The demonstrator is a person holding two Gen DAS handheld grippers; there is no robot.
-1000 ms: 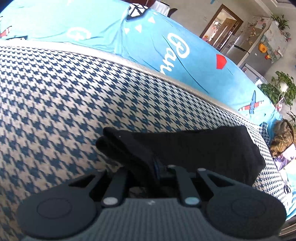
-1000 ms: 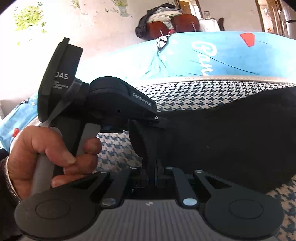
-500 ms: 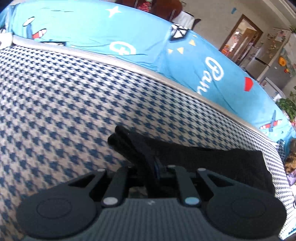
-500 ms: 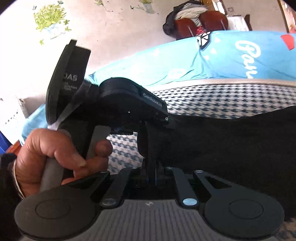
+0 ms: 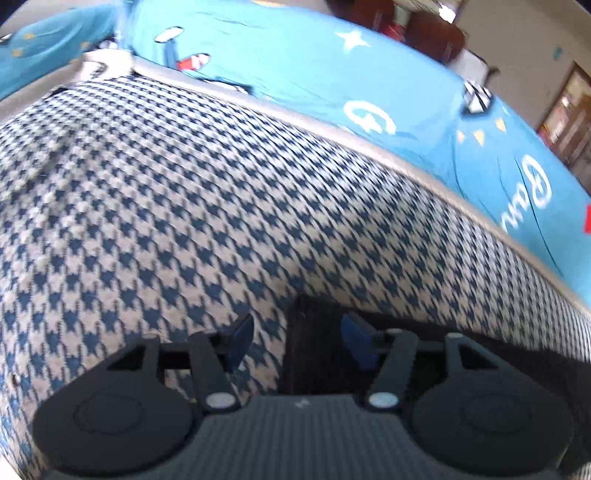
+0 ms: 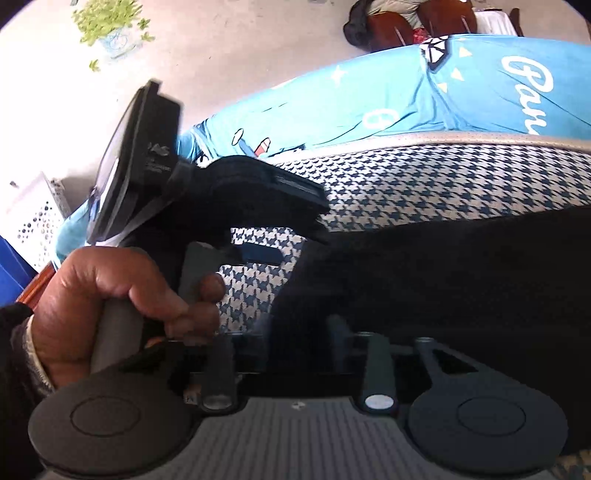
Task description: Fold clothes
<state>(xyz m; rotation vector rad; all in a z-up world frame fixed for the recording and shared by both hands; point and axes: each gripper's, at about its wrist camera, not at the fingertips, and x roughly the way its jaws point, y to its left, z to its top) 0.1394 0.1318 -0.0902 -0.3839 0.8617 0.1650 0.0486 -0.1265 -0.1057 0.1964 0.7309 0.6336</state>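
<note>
A folded black garment lies flat on the blue-and-white houndstooth cushion. My left gripper is open, its jaws astride the garment's left edge: one blue pad over the cushion, the other over the cloth. In the right wrist view the black garment fills the right half. My right gripper is open over the garment's left edge. The left gripper's body and the hand holding it are at the left.
A bright blue printed sheet covers the sofa back behind the cushion, with a grey piped edge between them. A white wall with plant decals and brown chairs are beyond.
Both grippers have opened and let go of the black garment, which now lies flat on the cushion. Both views have swung left.
</note>
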